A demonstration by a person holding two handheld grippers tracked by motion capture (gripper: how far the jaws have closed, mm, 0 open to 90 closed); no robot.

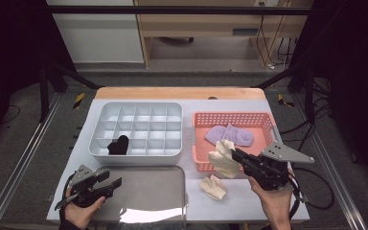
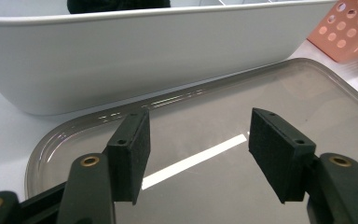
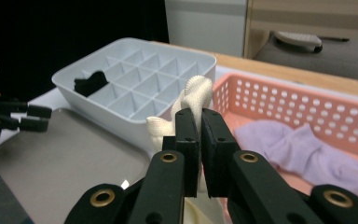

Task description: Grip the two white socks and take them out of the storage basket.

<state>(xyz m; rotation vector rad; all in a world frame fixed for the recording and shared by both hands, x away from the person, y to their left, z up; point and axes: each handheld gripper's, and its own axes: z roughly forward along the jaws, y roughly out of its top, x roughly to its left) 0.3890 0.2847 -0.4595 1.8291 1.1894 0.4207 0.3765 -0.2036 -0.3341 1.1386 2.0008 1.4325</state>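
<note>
While right tongs (image 3: 199, 140) pinch cream sock (image 3: 196, 95), left tongs (image 2: 198, 154) gape empty; lift it clear of basket (image 3: 307, 109) rim

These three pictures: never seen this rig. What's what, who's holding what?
No robot here: a person holds a two-jaw tool in each hand at a table. The high view looks down from above the person's side; the other two views come from a camera riding on each tool, looking along its black jaws.

On the table: a white divided box with a black sock in one near-left cell, a pink basket with purple socks, a grey tray in front, and a cream sock lying loose beside the tray.

The right tool is shut on another cream sock, the held sock, lifted at the basket's near edge. The left tool is open over the tray, holding nothing.
</note>
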